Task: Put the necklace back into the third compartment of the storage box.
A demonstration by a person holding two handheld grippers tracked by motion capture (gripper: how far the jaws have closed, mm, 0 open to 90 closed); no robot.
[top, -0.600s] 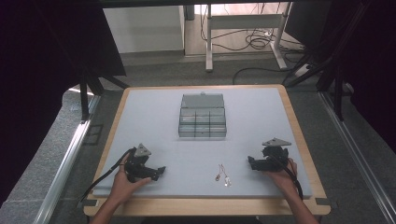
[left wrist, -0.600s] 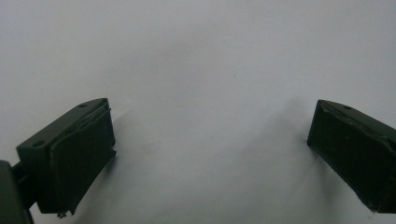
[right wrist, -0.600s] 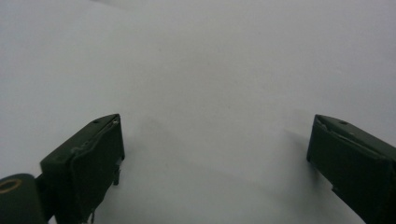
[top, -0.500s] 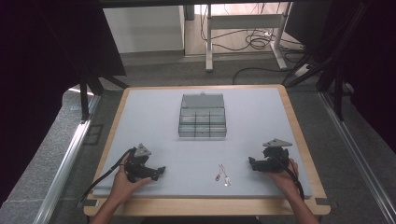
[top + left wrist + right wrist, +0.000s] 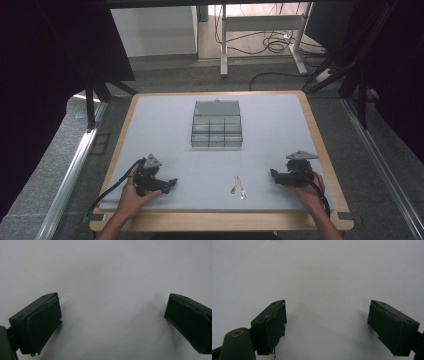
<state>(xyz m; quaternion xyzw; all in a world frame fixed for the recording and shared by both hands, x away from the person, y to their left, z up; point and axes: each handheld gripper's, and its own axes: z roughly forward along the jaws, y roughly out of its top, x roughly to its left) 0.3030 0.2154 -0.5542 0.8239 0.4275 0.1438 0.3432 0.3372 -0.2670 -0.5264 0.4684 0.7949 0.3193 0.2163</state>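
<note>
A wood-rimmed bench [image 5: 320, 145] with a pale grey mat carries a clear plastic compartment box [image 5: 217, 125] at its far middle, lid raised. Near the front edge lie two small metal pieces [image 5: 238, 187] — thin and glinting, too small to identify. The black left tool [image 5: 172, 182] rests on the mat at the front left, held by a hand, and points toward the pieces. The black right tool [image 5: 273, 174] — also hand-held — faces them from the right, nearer.

box [image 5: 217, 125] far-centre on table [image 5: 150, 120] | small parts [image 5: 238, 187] near-centre, between tools
</note>
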